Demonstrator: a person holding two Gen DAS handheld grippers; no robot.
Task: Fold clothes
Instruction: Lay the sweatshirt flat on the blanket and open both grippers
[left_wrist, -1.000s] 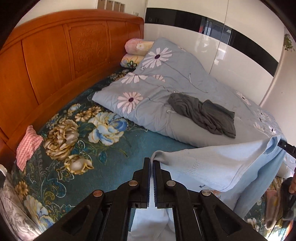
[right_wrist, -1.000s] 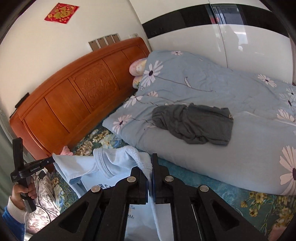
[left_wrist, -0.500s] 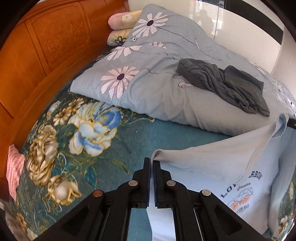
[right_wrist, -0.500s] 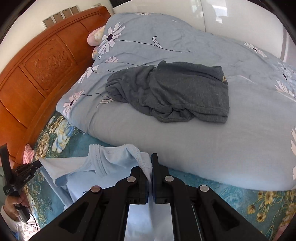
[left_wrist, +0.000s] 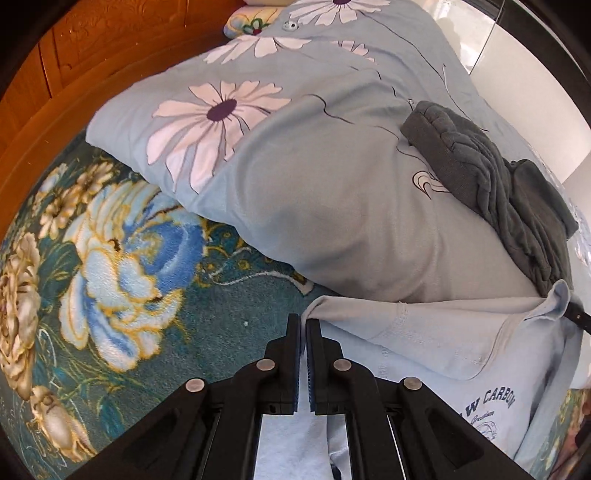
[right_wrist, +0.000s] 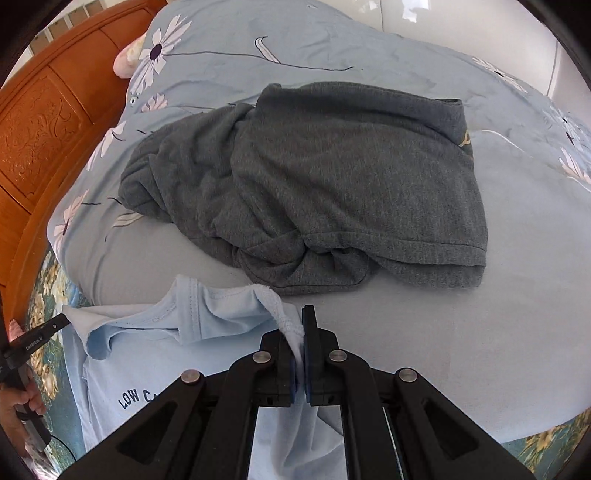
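Both grippers pinch the light blue T-shirt (right_wrist: 155, 369) by its top corners, left gripper (left_wrist: 303, 363) easing open, right gripper (right_wrist: 300, 363) clamped, to spread it flat on the bed (left_wrist: 155, 325).

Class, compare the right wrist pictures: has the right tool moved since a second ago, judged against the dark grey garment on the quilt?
Yes. The right tool has come down and closer: the dark grey garment now fills much more of its view.

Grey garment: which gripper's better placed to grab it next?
Right, probably: grey garment lies just ahead of the right gripper; from the left gripper, jaws opening around the blue shirt, it sits far aside.
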